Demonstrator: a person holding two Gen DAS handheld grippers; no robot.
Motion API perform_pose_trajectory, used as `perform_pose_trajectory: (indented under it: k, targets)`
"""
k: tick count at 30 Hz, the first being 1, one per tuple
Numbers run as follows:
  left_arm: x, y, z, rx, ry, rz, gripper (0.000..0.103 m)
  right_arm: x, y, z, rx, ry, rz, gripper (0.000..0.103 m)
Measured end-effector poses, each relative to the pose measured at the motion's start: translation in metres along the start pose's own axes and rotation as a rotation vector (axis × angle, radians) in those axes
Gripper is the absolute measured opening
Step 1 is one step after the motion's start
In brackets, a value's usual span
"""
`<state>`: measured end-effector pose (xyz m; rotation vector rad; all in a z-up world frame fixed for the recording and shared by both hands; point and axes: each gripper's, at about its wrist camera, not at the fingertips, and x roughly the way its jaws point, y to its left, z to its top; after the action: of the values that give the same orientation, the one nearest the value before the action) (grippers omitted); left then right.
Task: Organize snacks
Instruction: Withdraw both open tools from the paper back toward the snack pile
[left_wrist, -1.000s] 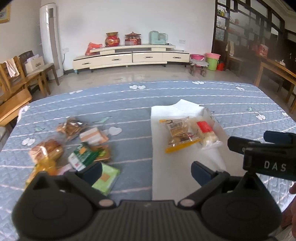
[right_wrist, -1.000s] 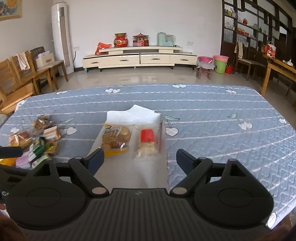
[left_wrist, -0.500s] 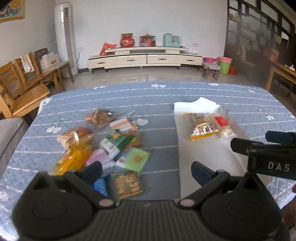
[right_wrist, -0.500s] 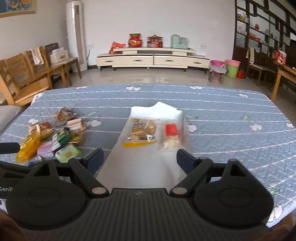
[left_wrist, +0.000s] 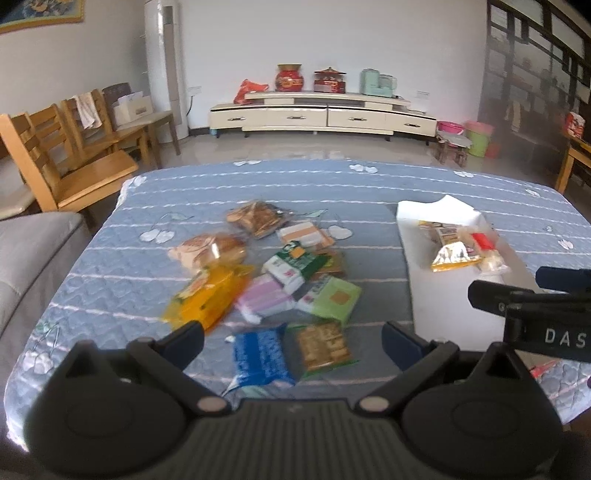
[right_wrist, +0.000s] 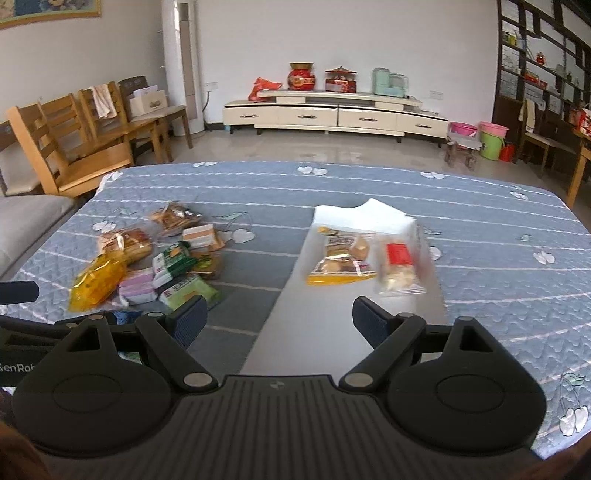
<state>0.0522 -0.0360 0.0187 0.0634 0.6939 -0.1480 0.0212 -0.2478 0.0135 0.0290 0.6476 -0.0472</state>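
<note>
A table with a blue quilted cover (left_wrist: 369, 184) is carrying all the snacks.

Toward the left edge of the table a pile of snacks is lying in a loose heap. A yellow bag (left_wrist: 207, 295) is sitting at the left of the pile, with a round bun in a clear wrapper (left_wrist: 210, 249) just behind it. A purple pack (left_wrist: 264, 301) is lying beside the yellow bag, and a green and white pack (left_wrist: 295, 264) is leaning on it. A light green pack (left_wrist: 332, 299) is lying to the right of those. A blue pack (left_wrist: 260, 352) and a brown cracker pack (left_wrist: 323, 345) are lying side by side at the near edge of the pile.

The left gripper (left_wrist: 291, 338) is hanging just above the near edge of the pile — its two fingers are spread wide. The blue pack and the cracker pack are showing in the gap between the fingers, but the fingers are not touching them. It is holding nothing.

To the right of the pile, a white sheet (right_wrist: 325, 325) is lying flat, running from the near edge of the table toward the middle. Two snacks are resting on its far half — a yellow-edged pack (right_wrist: 341, 258) and, just to its right, a clear pack with a red label (right_wrist: 399, 267).

The right gripper (right_wrist: 279, 321) is hanging over the near part of the white sheet. Its fingers are spread wide too, and nothing is between them. It is well apart from the two snacks on the sheet.
</note>
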Motion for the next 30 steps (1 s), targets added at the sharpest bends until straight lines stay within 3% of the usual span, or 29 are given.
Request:
perform_pose_trajectory:
  k: [14, 30]
  targets:
    - [0.003, 0.033, -0.012, -0.049, 0.018, 0.036, 0.101, 0.019, 0.024, -0.006, -0.040, 0.033, 0.059, 0.103]
    - [0.011, 0.059, -0.026, -0.085, 0.028, 0.028, 0.101, 0.039, 0.043, -0.011, -0.070, 0.068, 0.113, 0.103]
